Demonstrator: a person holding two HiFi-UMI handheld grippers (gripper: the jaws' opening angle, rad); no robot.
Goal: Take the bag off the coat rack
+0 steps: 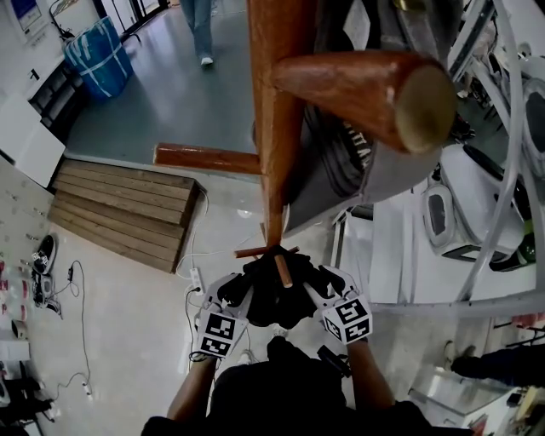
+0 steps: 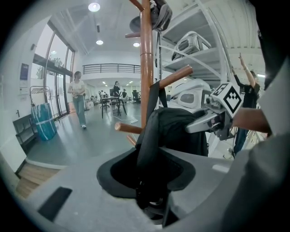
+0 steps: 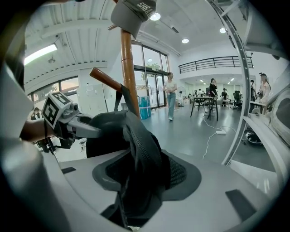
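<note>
The coat rack's brown wooden pole (image 1: pixel 272 128) runs down the middle of the head view, with a thick peg (image 1: pixel 366 94) jutting right and a thinner one (image 1: pixel 209 157) left. A black bag (image 1: pixel 272 300) hangs low on the pole by a short peg (image 1: pixel 283 271). My left gripper (image 1: pixel 245 289) and right gripper (image 1: pixel 312 285) press on it from either side. In the left gripper view, black fabric (image 2: pixel 156 136) fills the left gripper's (image 2: pixel 152 181) jaws, and the right gripper (image 2: pixel 213 118) is opposite. In the right gripper view, bunched fabric (image 3: pixel 140 154) sits between the jaws.
A grey garment (image 1: pixel 358 162) hangs on the rack and a grey cap (image 3: pixel 133 13) tops it. White shelving with machines (image 1: pixel 477 204) stands at the right. A wooden platform (image 1: pixel 128 209), a blue wrapped bin (image 1: pixel 98 55) and floor cables (image 1: pixel 77 315) are on the left. A person (image 1: pixel 200 30) walks beyond.
</note>
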